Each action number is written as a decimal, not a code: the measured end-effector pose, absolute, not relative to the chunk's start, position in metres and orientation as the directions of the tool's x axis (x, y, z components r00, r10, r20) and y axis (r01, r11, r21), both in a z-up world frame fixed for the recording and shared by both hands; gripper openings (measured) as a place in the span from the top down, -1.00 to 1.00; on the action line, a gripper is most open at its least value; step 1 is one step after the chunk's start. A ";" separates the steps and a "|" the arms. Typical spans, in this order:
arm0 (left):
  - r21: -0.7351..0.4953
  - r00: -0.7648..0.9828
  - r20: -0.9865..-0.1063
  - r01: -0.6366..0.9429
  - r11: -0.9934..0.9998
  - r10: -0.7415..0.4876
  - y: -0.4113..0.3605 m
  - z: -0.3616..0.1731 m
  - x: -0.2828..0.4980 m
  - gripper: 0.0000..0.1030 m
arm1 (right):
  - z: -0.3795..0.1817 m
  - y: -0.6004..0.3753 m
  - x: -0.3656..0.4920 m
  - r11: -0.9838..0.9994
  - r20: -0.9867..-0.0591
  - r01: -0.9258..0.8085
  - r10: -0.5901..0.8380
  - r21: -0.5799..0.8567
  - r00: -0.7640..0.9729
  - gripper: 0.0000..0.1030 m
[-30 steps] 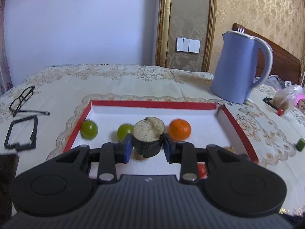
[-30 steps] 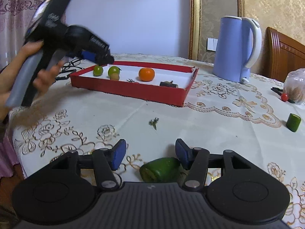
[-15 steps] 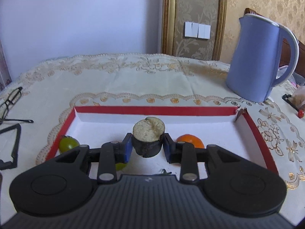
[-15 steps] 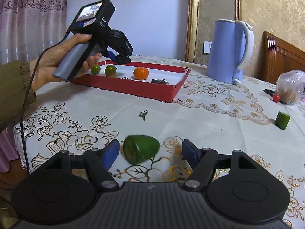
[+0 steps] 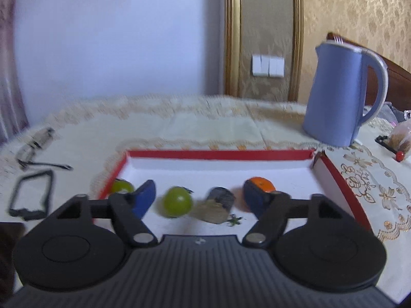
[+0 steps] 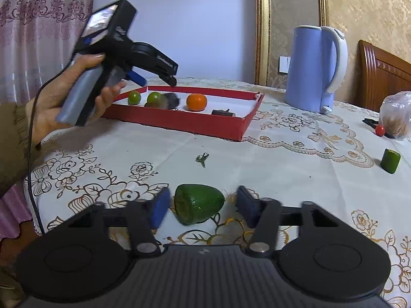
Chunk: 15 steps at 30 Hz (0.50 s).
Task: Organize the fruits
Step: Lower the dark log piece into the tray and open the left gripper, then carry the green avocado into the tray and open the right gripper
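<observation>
A red tray [image 5: 218,154] with a white floor holds two green fruits [image 5: 177,201] [image 5: 122,186], an orange [image 5: 262,183] and a dark cut fruit piece [image 5: 218,206]. My left gripper [image 5: 199,192] hangs over the tray's near side, jaws opening. The dark piece lies blurred on the floor below, free of both pads. The right wrist view shows the tray [image 6: 179,124], the dark piece [image 6: 169,100] and a hand holding the left gripper [image 6: 154,78]. My right gripper [image 6: 203,200] is closing around a green avocado half [image 6: 199,202] on the cloth, with a gap at each pad.
A blue kettle [image 6: 313,69] stands behind the tray's right end. A green fruit chunk [image 6: 390,161], a small red fruit [image 6: 379,129] and a plastic bag [image 6: 395,118] lie far right. Glasses [image 5: 36,143] and a black frame [image 5: 30,195] lie left. A stem scrap [image 6: 203,158] is mid-cloth.
The left jaws have spread and let go of the dark cut piece, which now lies in the tray. The right jaws widened, then narrowed around the avocado half.
</observation>
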<state>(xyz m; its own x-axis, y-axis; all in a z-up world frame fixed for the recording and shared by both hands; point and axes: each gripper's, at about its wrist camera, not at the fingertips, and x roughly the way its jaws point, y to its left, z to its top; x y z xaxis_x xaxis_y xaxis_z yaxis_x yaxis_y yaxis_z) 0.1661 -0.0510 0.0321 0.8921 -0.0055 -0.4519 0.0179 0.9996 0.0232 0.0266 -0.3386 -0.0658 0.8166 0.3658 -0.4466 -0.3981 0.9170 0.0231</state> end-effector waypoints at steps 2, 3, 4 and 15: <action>0.035 0.912 -0.410 0.011 0.999 0.005 -0.050 0.035 0.148 -0.52 | -0.065 -0.338 0.026 0.913 -0.451 -0.408 0.375 0.028 0.810 0.24; 0.033 0.919 -0.395 0.009 0.999 0.005 -0.048 0.035 0.138 -0.55 | -0.065 -0.337 0.025 0.914 -0.452 -0.406 0.371 0.021 0.811 0.24; 0.027 0.924 -0.383 0.004 1.000 0.007 -0.045 0.036 0.131 -0.62 | -0.065 -0.336 0.025 0.915 -0.452 -0.404 0.366 0.013 0.813 0.25; -0.072 0.946 -0.325 -0.028 0.997 0.003 -0.009 0.014 0.085 -1.00 | -0.057 -0.332 0.027 0.922 -0.437 -0.384 0.363 0.044 0.823 0.25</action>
